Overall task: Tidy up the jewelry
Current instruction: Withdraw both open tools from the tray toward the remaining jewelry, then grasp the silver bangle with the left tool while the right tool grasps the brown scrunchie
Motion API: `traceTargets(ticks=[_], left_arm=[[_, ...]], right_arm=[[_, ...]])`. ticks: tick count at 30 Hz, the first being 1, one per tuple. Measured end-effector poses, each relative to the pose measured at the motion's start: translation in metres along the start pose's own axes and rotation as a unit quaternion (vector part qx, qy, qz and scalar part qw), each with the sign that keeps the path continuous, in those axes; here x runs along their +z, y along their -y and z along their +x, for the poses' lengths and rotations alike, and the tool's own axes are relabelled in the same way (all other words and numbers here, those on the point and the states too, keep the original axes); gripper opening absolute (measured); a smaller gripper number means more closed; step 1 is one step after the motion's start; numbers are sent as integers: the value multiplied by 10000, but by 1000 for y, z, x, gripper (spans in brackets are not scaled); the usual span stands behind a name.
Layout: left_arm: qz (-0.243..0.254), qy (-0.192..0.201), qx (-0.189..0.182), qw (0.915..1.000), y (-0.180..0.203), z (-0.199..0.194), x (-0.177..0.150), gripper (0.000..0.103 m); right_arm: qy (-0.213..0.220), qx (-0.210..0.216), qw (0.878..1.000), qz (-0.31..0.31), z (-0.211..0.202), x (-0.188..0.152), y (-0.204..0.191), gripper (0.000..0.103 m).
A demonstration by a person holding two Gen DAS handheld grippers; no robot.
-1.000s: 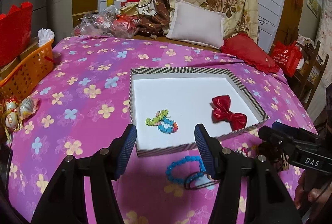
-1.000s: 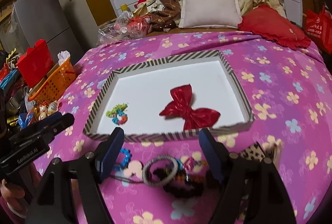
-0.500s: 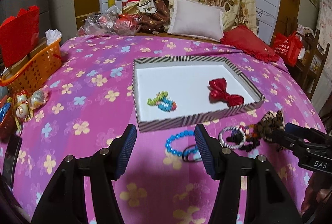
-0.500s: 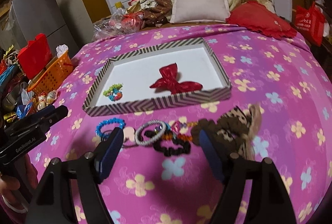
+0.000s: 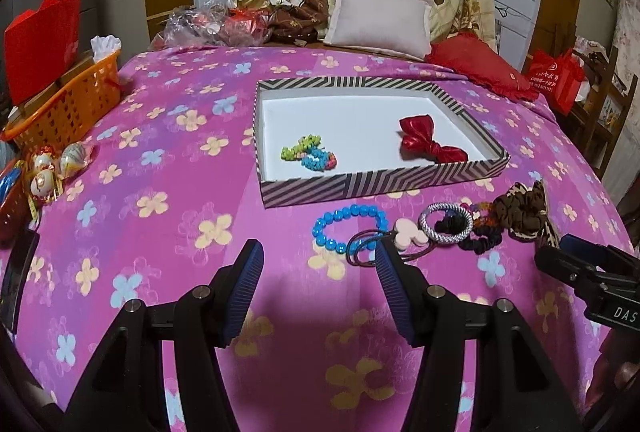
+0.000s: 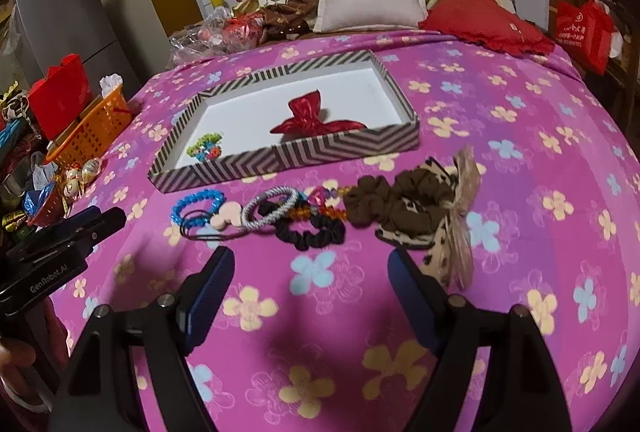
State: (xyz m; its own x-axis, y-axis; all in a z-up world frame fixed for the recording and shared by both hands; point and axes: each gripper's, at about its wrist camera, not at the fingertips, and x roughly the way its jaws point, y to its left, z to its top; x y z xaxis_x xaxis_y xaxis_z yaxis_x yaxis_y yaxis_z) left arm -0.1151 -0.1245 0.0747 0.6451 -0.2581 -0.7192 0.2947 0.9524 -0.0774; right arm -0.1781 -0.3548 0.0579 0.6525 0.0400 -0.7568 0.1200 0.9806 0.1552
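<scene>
Striped tray (image 5: 384, 188) on the floral tabletop (image 5: 160, 160) already holds a red bow (image 5: 432, 144) and a green-blue beaded piece (image 5: 308, 156). Remaining jewelry sits in a row just in front of it: blue bead bracelet (image 5: 348, 226), silver bangle (image 5: 445, 222), black scrunchie (image 6: 310, 232), brown scrunchie (image 6: 400, 208). Left gripper (image 5: 318, 284) and right gripper (image 6: 310, 286) both hover short of the row, fingers wide and empty, likely lined up for the next pick.

Glossy satin red bow (image 5: 432, 144) in a matt striped cardboard tray (image 5: 360, 188).
</scene>
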Motion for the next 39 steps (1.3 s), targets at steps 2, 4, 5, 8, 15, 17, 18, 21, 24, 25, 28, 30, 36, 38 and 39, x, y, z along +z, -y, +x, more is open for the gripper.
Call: traceTargets(ticks=[2, 4, 5, 8, 15, 17, 18, 21, 24, 25, 28, 30, 36, 38, 39], left_arm=[[-8, -28, -7, 10000, 0, 1, -2, 49], [-4, -51, -1, 10000, -1, 3, -3, 49], [1, -63, 3, 10000, -1, 4, -3, 49], [12, -99, 7, 9999, -1, 6, -5, 49], [-62, -149, -95, 9998, -5, 7, -8, 49], [-151, -179, -209, 9995, -10, 8, -9, 49], [-204, -203, -256, 9993, -12, 9, -9, 49], [-315, -262, -355, 9985, -17, 11, -10, 49], [-312, -288, -332, 9985, -16, 13, -12, 49], [-303, -301, -340, 9985, -16, 14, -12, 49], [-283, -333, -372, 9984, -13, 16, -13, 49], [-242, -333, -425, 9982, -11, 16, -12, 49], [131, -260, -817, 9962, 14, 15, -8, 49], [314, -219, -970, 9946, 25, 15, -7, 49], [449, -211, -1077, 9929, 32, 15, -6, 49]], right_arm=[[-31, -8, 10000, 34, 1, -2, 3, 82], [-54, -17, 10000, 64, 2, -2, 6, 82], [-67, -24, 9999, 78, 3, -3, 7, 82], [-91, -28, 9999, 125, 4, -4, 11, 82], [-116, -69, 9998, 141, 5, -5, 18, 82], [-120, -76, 9998, 163, 5, -5, 20, 82], [-118, -79, 9997, 177, 5, -5, 22, 82], [-106, -82, 9997, 204, 5, -5, 26, 82], [-112, -90, 9996, 226, 5, -5, 30, 82], [-106, -106, 9996, 233, 5, -6, 31, 82], [-102, -153, 9995, 249, 6, -5, 36, 82], [-87, -211, 9995, 226, 6, -4, 39, 82], [0, -446, 9989, 137, 10, 7, 57, 82], [-10, -470, 9988, 113, 12, 11, 61, 82], [9, -476, 9988, 113, 14, 14, 63, 82]])
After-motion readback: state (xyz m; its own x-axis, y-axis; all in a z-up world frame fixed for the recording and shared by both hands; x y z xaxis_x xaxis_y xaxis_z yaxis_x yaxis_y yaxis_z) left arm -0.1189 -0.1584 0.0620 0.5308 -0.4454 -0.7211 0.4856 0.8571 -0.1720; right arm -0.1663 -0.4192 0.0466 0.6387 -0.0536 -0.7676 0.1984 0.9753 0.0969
